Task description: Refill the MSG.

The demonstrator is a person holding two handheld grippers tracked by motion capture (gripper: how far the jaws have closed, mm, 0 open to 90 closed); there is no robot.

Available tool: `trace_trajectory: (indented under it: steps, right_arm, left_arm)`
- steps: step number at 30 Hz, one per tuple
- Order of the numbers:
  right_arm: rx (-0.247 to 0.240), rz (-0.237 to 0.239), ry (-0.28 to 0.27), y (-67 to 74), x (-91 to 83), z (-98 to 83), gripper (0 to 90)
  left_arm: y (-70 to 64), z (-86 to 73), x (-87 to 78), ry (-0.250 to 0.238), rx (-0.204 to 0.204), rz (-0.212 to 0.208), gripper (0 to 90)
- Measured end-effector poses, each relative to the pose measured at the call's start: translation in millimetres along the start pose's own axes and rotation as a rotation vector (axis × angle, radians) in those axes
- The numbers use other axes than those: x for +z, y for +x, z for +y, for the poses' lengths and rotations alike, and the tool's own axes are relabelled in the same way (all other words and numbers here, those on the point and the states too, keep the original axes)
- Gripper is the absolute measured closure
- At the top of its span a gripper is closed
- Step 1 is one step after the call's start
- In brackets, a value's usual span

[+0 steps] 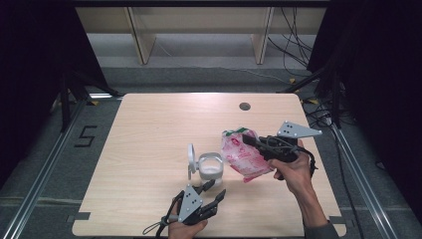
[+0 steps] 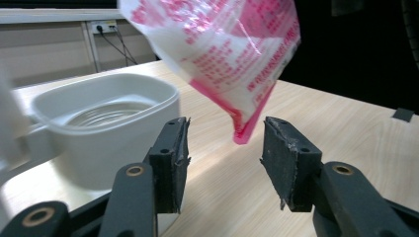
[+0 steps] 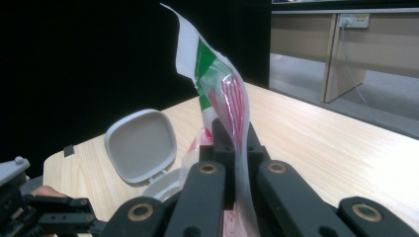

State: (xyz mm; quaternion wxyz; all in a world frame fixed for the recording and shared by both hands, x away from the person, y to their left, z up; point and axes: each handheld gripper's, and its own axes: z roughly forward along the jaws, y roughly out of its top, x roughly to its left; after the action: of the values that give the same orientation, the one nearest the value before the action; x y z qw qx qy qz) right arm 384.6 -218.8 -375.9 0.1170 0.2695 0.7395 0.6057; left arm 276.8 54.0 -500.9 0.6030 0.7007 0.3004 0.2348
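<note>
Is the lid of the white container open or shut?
Open: the lid stands up beside the white container, and its inside shows.

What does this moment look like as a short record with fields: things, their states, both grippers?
surface: wooden table
container: white container on the table, hinged lid open and upright
bag: pink-and-white plastic bag, lifted off the table, hanging beside the container
right gripper: jaws shut on the bag near its top
left gripper: jaws apart, nothing between the pads, pointing at the bag's lower corner
contents of container: cannot tell
</note>
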Motion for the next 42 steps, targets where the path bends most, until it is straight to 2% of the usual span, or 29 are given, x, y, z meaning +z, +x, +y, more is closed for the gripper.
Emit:
trace_trajectory:
  steps: [2,3,5,6,7,9,11,13,14,15,17,18,19,20,22,24,26,28,30,31,33,34,35,36,37,39,40,41,42]
  right_arm:
    - [0.004,-0.002,-0.004,-0.9,0.1,-2.4,90.0]
    - [0.036,0.006,-0.002,-2.7,-0.7,-7.8,90.0]
    - [0.024,0.022,0.0,-6.3,-0.5,-11.6,90.0]
    - [0.036,0.016,-0.003,-6.5,-1.3,-14.3,90.0]
    - [0.056,0.019,0.014,-6.3,-3.6,-16.6,90.0]
    - [0.03,0.008,0.005,-11.3,-5.4,-21.7,90.0]
    - [0.063,0.012,0.021,-13.7,-10.0,-27.5,90.0]
    - [0.065,0.01,-0.002,-20.3,-15.7,-32.7,90.0]
    - [0.09,0.005,-0.023,-20.3,-17.6,-34.1,90.0]
    - [0.1,0.002,-0.01,-21.5,-22.4,-34.9,90.0]
    - [0.082,0.006,-0.037,-25.2,-26.7,-38.3,90.0]
    - [0.106,0.005,-0.037,-24.0,-28.9,-38.9,90.0]
    - [0.102,0.005,-0.035,-25.1,-31.2,-39.6,90.0]
    - [0.077,0.001,-0.039,-28.1,-33.0,-39.9,90.0]
    - [0.099,-0.011,-0.023,-27.5,-36.8,-41.2,90.0]
    - [0.062,-0.039,-0.011,-29.5,-40.0,-40.9,90.0]
    - [0.064,-0.052,0.008,-27.5,-42.1,-40.3,90.0]
    - [0.043,-0.098,0.036,-24.8,-44.7,-38.7,90.0]
    - [0.055,-0.102,0.028,-23.9,-44.2,-38.6,90.0]
    - [0.014,-0.124,0.048,-25.2,-44.6,-37.7,90.0]
    - [0.004,-0.15,0.064,-24.5,-44.9,-37.1,90.0]
    - [0.021,-0.15,0.076,-22.9,-45.0,-37.1,90.0]
    - [0.014,-0.158,0.081,-23.0,-45.0,-36.9,90.0]
    - [0.008,-0.186,0.098,-22.3,-46.1,-36.5,90.0]
    - [0.001,-0.184,0.1,-22.8,-45.9,-36.5,90.0]
    - [-0.019,-0.209,0.107,-22.4,-45.2,-36.8,90.0]
    - [-0.041,-0.238,0.118,-22.4,-45.8,-36.4,90.0]
    - [-0.038,-0.239,0.127,-21.8,-45.8,-36.5,90.0]
    - [-0.029,-0.245,0.125,-21.2,-45.1,-37.1,90.0]
  left_arm:
    - [1.0,-0.1,-1.3,-0.011,0.0,0.004,52.1]
    - [3.4,1.4,-4.9,-0.01,0.004,0.014,52.1]
    - [4.5,2.2,-7.5,-0.015,-0.013,0.022,51.9]
    - [6.7,2.9,-8.1,-0.027,0.005,0.014,51.9]
    - [6.2,3.4,-10.4,-0.017,-0.002,0.028,51.9]
    - [8.4,3.7,-11.7,-0.015,0.001,0.039,51.8]
    - [11.7,4.1,-13.4,-0.03,-0.003,0.049,51.9]
    - [13.3,5.0,-15.2,-0.029,0.005,0.057,52.1]
    - [13.7,5.2,-15.4,-0.027,0.015,0.061,52.3]
    - [13.5,5.1,-15.4,-0.025,0.011,0.063,52.3]
    - [12.8,4.8,-14.8,-0.025,0.005,0.062,52.4]
    - [12.4,4.6,-14.6,-0.025,0.005,0.061,52.4]
    - [12.9,4.7,-14.4,-0.021,0.016,0.056,52.4]
    - [13.1,4.6,-14.4,-0.02,0.021,0.058,52.4]
    - [12.9,4.6,-15.2,-0.026,0.008,0.066,52.4]
    - [14.7,5.2,-16.0,-0.033,0.009,0.07,52.5]
    - [15.4,5.8,-16.7,-0.029,0.011,0.073,52.4]
    - [17.3,6.0,-17.5,-0.032,0.009,0.08,52.4]
    - [17.9,5.8,-18.2,-0.031,0.005,0.083,52.5]
    - [18.8,5.9,-18.4,-0.031,0.012,0.082,52.5]
    - [19.0,5.8,-18.2,-0.03,0.013,0.083,52.5]
    - [18.6,5.6,-18.1,-0.028,0.003,0.087,52.5]
    - [19.5,5.7,-18.1,-0.027,0.014,0.085,52.4]
    - [19.7,5.6,-18.2,-0.03,0.014,0.085,52.4]
    - [19.1,5.3,-18.5,-0.031,-0.001,0.091,52.5]
    - [20.4,5.6,-19.0,-0.029,0.004,0.091,52.4]
    - [21.4,5.8,-19.2,-0.028,0.011,0.09,52.4]
    - [21.2,5.0,-18.0,-0.047,-0.007,0.091,52.5]
    - [21.8,5.1,-18.5,-0.046,-0.001,0.093,52.4]
